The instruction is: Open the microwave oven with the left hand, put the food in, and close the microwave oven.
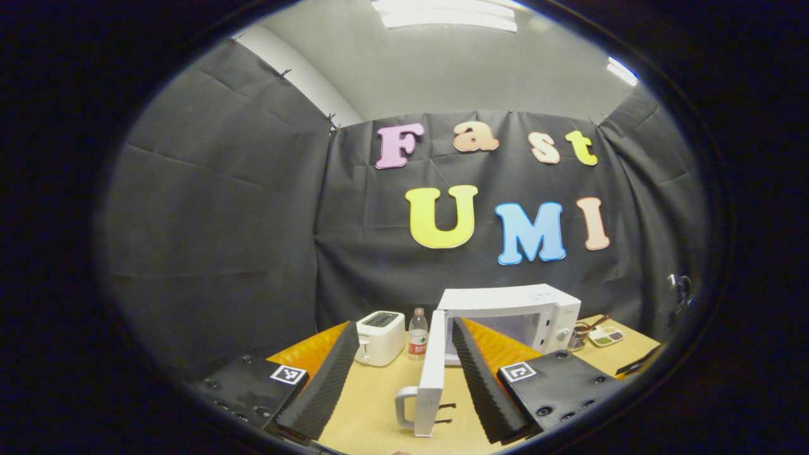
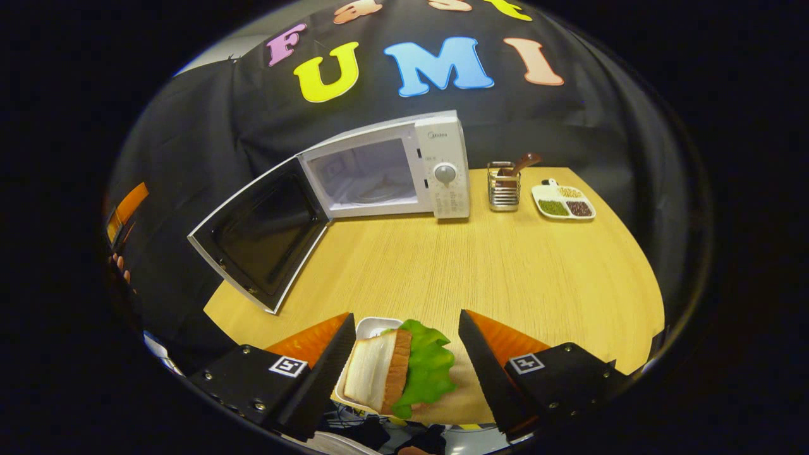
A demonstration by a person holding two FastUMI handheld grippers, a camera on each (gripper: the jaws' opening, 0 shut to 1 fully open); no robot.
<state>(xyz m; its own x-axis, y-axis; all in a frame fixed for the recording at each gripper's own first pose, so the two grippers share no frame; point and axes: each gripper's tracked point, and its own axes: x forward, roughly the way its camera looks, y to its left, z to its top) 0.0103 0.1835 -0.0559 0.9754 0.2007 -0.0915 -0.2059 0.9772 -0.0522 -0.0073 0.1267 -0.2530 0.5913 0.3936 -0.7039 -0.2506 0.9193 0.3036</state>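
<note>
Wooden table point(image 2: 480, 265) is seen with microwave point(image 2: 385, 170) door point(image 2: 262, 234) swung open. Toaster point(image 1: 379, 337) is seen in left gripper view. Left gripper point(image 1: 404, 385) is spread around the door edge; right gripper point(image 2: 404, 366) is spread around a sandwich point(image 2: 398, 373).

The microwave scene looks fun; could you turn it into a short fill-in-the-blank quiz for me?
1. The microwave door is swung ____.
2. Between the fingers of the right hand-held gripper, a sandwich with green ____ lies on a white tray.
3. In the left gripper view, a white ____ stands left of the water bottle.
4. The wooden spoon stands in a metal ____ beside the microwave.

Missing words: open; lettuce; toaster; holder
</note>
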